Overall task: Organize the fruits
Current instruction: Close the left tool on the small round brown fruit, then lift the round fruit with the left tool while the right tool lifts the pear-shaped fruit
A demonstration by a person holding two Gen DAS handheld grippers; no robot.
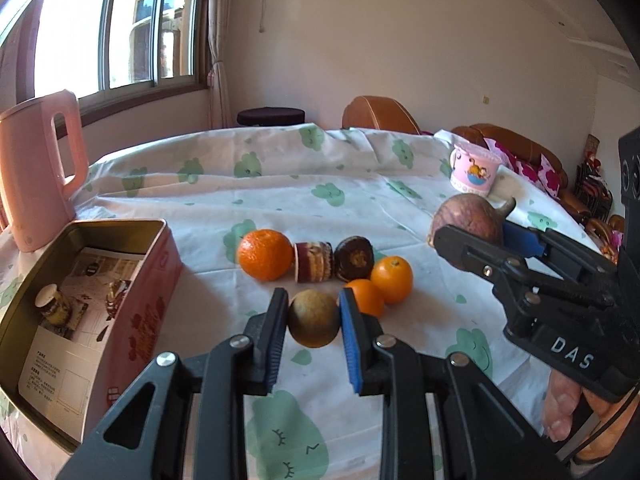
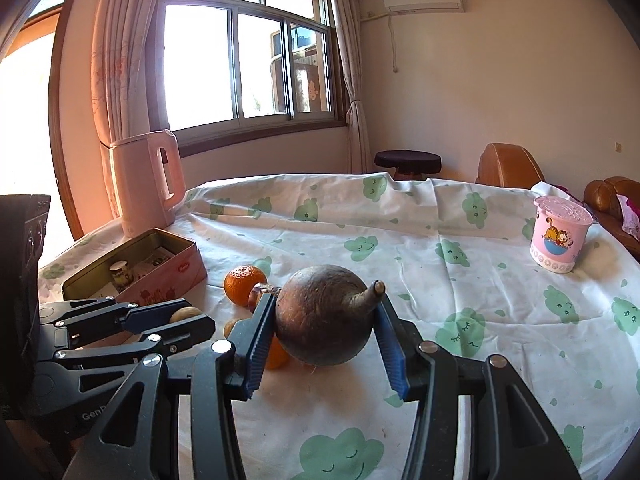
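Observation:
My left gripper (image 1: pixel 313 300) is shut on a small round brown-green fruit (image 1: pixel 314 318), seen from the side as a tan ball (image 2: pixel 184 314) in the left gripper (image 2: pixel 180 319). My right gripper (image 2: pixel 324 300) is shut on a large purple-brown round fruit (image 2: pixel 324 316) with a stub stem, held above the cloth; in the left wrist view the right gripper (image 1: pixel 476 236) and that fruit (image 1: pixel 468 222) show at the right. On the cloth lie a big orange (image 1: pixel 265 255), two small oranges (image 1: pixel 392 279), a dark round fruit (image 1: pixel 354 258) and a striped brown roll (image 1: pixel 314 261).
An open pink tin box (image 1: pixel 140 320) at the left holds a small jar (image 1: pixel 54 304) and printed paper. A pink kettle (image 1: pixel 36 168) stands behind it. A pink cartoon cup (image 1: pixel 474 172) stands far right. The cloud-print tablecloth (image 1: pixel 320 184) covers the table; sofas lie beyond.

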